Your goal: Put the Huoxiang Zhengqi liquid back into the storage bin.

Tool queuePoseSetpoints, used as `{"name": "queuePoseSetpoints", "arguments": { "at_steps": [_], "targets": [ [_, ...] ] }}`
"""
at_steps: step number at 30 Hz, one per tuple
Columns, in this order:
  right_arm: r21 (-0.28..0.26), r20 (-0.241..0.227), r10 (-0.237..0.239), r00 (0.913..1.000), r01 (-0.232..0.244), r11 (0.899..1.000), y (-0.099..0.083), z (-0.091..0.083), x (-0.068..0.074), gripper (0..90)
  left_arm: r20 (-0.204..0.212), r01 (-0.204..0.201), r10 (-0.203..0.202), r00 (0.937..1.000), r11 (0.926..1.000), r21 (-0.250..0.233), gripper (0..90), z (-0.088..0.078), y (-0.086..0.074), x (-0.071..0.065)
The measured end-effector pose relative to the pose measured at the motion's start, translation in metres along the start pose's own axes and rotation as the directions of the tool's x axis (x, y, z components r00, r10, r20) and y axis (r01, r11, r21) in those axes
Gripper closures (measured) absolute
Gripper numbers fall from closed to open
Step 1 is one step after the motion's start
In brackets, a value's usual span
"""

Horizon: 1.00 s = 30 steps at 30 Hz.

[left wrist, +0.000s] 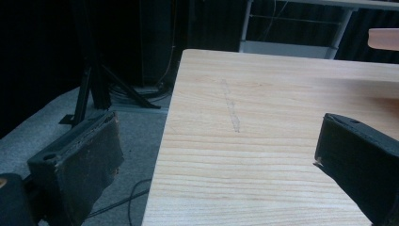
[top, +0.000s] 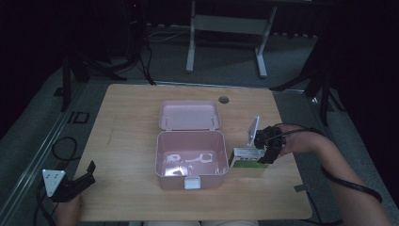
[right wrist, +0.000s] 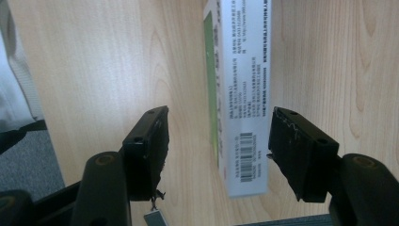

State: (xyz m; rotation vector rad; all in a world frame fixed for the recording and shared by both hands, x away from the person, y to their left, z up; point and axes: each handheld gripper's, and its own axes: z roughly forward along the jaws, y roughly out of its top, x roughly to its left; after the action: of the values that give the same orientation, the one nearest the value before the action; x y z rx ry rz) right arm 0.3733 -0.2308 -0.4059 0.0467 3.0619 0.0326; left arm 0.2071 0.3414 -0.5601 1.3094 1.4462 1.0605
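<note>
High view: your right gripper [top: 267, 149] hangs over the green-and-white carton [top: 245, 158], jaws spread to either side of it, not pinching. Carton lies flat on the table [top: 127, 117], just right of the pink box [top: 190, 158], whose lid is thrown back. Your left gripper [top: 77, 181] sits at the near left corner, jaws apart, holding nothing.

A lab or recording studio is indicated. A bare wooden table [top: 141, 117] is set on grey carpet [top: 28, 141], surrounded by black curtains [top: 47, 28]. Black stands [top: 66, 80], floor cables [top: 63, 148] and a white-framed bench [top: 226, 28] are seen.
</note>
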Motion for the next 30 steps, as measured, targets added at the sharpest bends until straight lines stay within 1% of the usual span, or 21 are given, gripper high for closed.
{"name": "queuePoseSetpoints", "arguments": {
  "at_steps": [4, 6, 7, 11, 12, 15, 18, 22, 26, 27, 29, 30],
  "targets": [
    [0.016, -0.006, -0.007, 1.0, 0.007, 1.0, 0.003, 0.005, -0.005, 39.8, 0.0, -0.003, 0.003, 1.0, 1.0, 0.002, 1.6, 0.0, 0.0, 0.0],
    [0.028, 0.003, -0.014, 0.9999, 0.014, 1.0, 0.008, 0.011, -0.009, 40.1, 0.001, -0.003, 0.003, 1.0, 1.0, 0.002, 1.6, 0.0, 0.0, 0.0],
    [0.031, 0.0, -0.012, 0.9999, 0.012, 0.999, 0.009, 0.012, -0.01, 40.0, 0.001, -0.003, 0.003, 1.0, 1.0, 0.003, 1.6, 0.0, 0.0, 0.0],
    [0.042, 0.002, -0.026, 0.9997, 0.026, 0.999, 0.012, 0.018, -0.012, 40.0, 0.001, -0.005, 0.005, 1.0, 1.0, 0.005, 1.6, 0.0, 0.0, 0.0],
    [0.048, 0.008, -0.035, 0.9994, 0.034, 0.998, 0.013, 0.02, -0.013, 40.1, 0.002, -0.005, 0.005, 1.0, 1.0, 0.006, 1.6, 0.0, 0.0, -0.001],
    [0.047, 0.002, -0.038, 0.9993, 0.038, 0.998, 0.016, 0.024, -0.015, 40.9, 0.002, -0.005, 0.005, 1.0, 1.0, 0.006, 1.6, 0.0, 0.0, -0.001],
    [0.061, 0.0, -0.044, 0.999, 0.044, 0.997, 0.018, 0.031, -0.017, 42.4, 0.001, -0.005, 0.005, 1.0, 1.0, 0.006, 1.6, 0.0, 0.0, -0.001],
    [0.07, -0.015, -0.043, 0.999, 0.043, 0.997, 0.018, 0.038, -0.019, 44.5, 0.003, -0.006, 0.006, 1.0, 0.9999, 0.009, 1.6, 0.0, 0.0, -0.001],
    [0.081, -0.013, -0.042, 0.999, 0.043, 0.996, 0.018, 0.044, -0.021, 47.8, 0.003, -0.008, 0.008, 1.0, 0.9999, 0.01, 1.6, 0.0, 0.0, -0.001],
    [0.082, -0.017, -0.036, 0.9992, 0.037, 0.996, 0.018, 0.045, -0.022, 48.8, 0.004, -0.007, 0.007, 1.0, 0.9999, 0.01, 1.6, 0.0, 0.0, -0.001],
    [0.083, -0.02, -0.037, 0.9991, 0.038, 0.996, 0.017, 0.046, -0.023, 49.3, 0.004, -0.008, 0.008, 1.0, 0.9999, 0.011, 1.6, 0.001, 0.0, -0.001],
    [0.093, -0.028, -0.035, 0.999, 0.038, 0.995, 0.017, 0.049, -0.023, 49.3, 0.004, -0.007, 0.007, 1.0, 0.9999, 0.01, 1.6, 0.0, 0.0, -0.001]
  ]
}}
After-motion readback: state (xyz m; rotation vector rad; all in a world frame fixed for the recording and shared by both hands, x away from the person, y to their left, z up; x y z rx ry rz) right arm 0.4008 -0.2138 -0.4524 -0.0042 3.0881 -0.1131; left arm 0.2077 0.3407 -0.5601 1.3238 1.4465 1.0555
